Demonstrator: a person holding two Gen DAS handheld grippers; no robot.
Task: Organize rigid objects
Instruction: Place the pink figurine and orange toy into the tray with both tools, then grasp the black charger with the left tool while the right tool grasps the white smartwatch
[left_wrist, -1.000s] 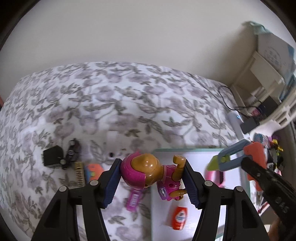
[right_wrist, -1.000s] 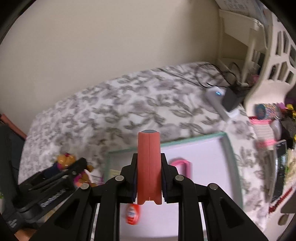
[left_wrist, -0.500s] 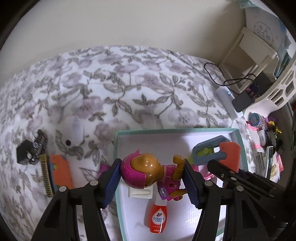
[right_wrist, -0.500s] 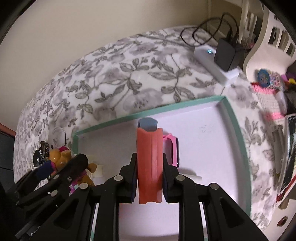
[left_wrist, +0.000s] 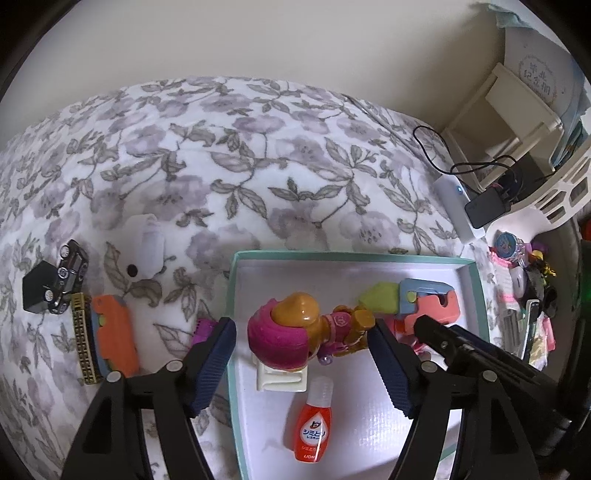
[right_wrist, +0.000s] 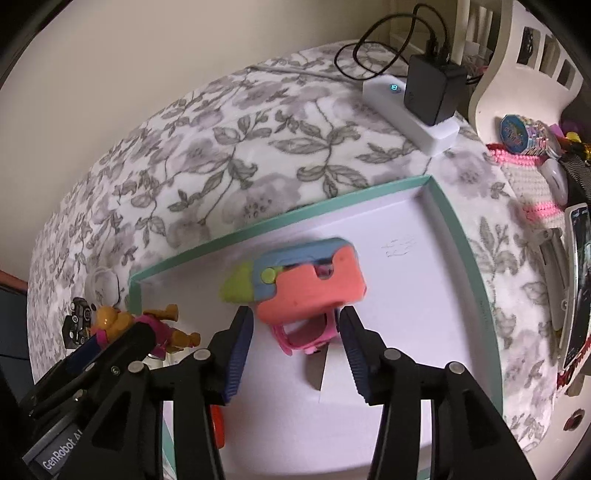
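A teal-rimmed white tray (left_wrist: 332, 254) lies on the flowered bedspread. My left gripper (left_wrist: 302, 325) is open over the tray's left part. A toy figure with a pink hat (left_wrist: 288, 332) lies loose between its fingers, above a white clip (left_wrist: 280, 376). My right gripper (right_wrist: 295, 312) is also open. Just past its fingertips an orange, blue and green toy (right_wrist: 310, 284) rests on a pink item (right_wrist: 306, 338) in the tray (right_wrist: 258, 225). The left gripper and the figure (right_wrist: 147, 325) appear at the lower left of the right wrist view.
A red bottle (left_wrist: 312, 428) lies in the tray. Left of it on the bed are an orange toy (left_wrist: 114, 336), a gold strip (left_wrist: 83, 343), a toy car (left_wrist: 68, 273) and a black cube (left_wrist: 37, 288). A white charger (right_wrist: 410, 110) with a black adapter and clutter sit far right.
Both grippers came down over the tray and opened. The left let go of the figure and the right let go of the orange toy, which now lies on the pink item.
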